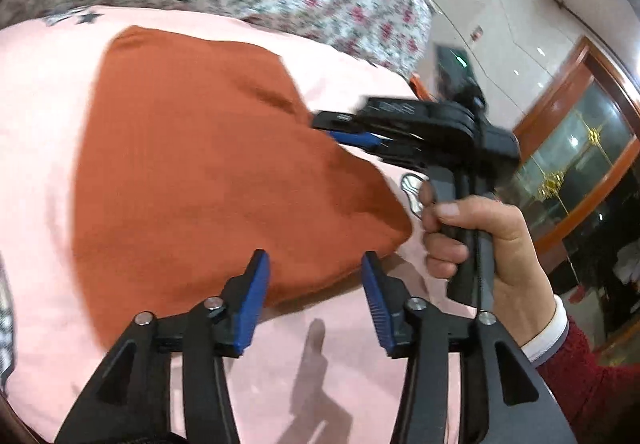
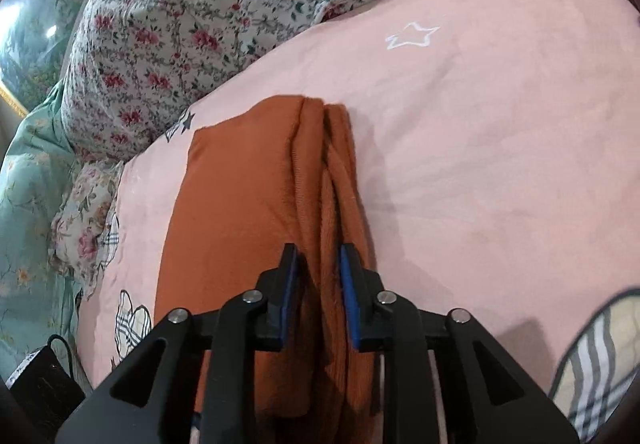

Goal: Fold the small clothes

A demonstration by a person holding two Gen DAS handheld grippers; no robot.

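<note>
The right tool [image 2: 318, 268] pinches a bunched fold of the one orange garment [image 2: 240, 212], its two blue pads [image 2: 347, 284] pressed against a ridge of cloth that runs from the tool toward 12 o'clock. In the left wrist view the right tool [image 1: 340, 132] comes in from 3 o'clock, gripped by the right hand [image 1: 480, 244], and bites the garment's [image 1: 192, 164] 3 o'clock edge.

The left tool [image 1: 314, 276] stands spread, its two pads [image 1: 256, 284] apart at the garment's near edge at 6 o'clock; nothing lies between them but cloth below, and whether they touch it cannot be told.

The garment lies folded on a pink sheet [image 2: 480, 144] on the bed. In the right wrist view its edges are straight at 9 and 12 o'clock, with bare pink sheet wide open from 12 to 4 o'clock. One white star outline [image 2: 412, 36] is printed there, well apart from the garment. One dark star [image 2: 184, 124] sits just beside the garment's 11 o'clock corner.

A floral quilt [image 2: 180, 24] is heaped along the sheet's far edge from 9 to 1 o'clock, closing that side. A plaid patch [image 2: 592, 364] shows at 4 o'clock.
</note>
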